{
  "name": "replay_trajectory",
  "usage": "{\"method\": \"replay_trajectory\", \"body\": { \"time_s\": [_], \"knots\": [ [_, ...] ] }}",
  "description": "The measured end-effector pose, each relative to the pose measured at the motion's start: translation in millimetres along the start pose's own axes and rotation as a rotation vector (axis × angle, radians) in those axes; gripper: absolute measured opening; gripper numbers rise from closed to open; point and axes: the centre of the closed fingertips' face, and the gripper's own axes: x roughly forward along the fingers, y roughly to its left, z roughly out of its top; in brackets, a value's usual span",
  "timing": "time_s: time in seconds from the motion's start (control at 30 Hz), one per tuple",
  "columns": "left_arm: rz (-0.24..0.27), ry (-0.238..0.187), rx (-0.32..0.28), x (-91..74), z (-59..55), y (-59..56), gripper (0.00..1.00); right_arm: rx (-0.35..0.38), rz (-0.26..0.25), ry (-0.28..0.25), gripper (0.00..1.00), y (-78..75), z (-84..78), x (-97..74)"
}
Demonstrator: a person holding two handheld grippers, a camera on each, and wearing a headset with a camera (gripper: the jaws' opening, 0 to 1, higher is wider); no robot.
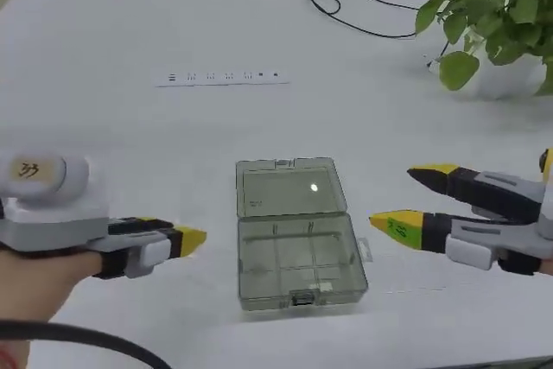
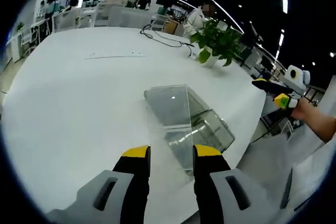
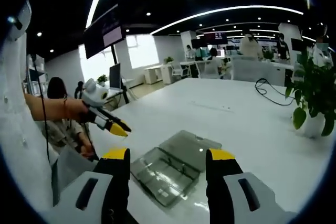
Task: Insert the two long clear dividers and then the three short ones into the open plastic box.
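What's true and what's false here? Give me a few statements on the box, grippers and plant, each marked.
1. The box has its lid open. True.
2. The right gripper holds a divider. False: its jaws stand wide apart with nothing between them.
3. A clear divider sits between the jaws of the left gripper. True.
4. The left gripper reaches into the box. False: it is beside the box, apart from it.
5. A plant stands on the table. True.
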Motion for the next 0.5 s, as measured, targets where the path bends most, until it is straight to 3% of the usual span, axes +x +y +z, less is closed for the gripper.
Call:
{"method": "replay_trajectory", "body": {
  "time_s": [0.07, 0.2, 0.5],
  "knots": [
    [-0.048, -0.036, -0.010, 3.8, 7.8, -17.4, 0.30, 0.014, 0.006, -0.002, 0.55, 8.3, 6.3, 6.6],
    [-0.085, -0.081, -0.024, 10.4, 16.9, -38.4, 0.30, 0.037, 0.015, -0.019, 0.47, 16.7, 13.0, 17.4],
    [-0.157, -0.140, -0.036, 14.9, 26.1, -74.0, 0.30, 0.125, -0.001, -0.023, 0.35, 33.0, 22.4, 36.1]
  ]
}}
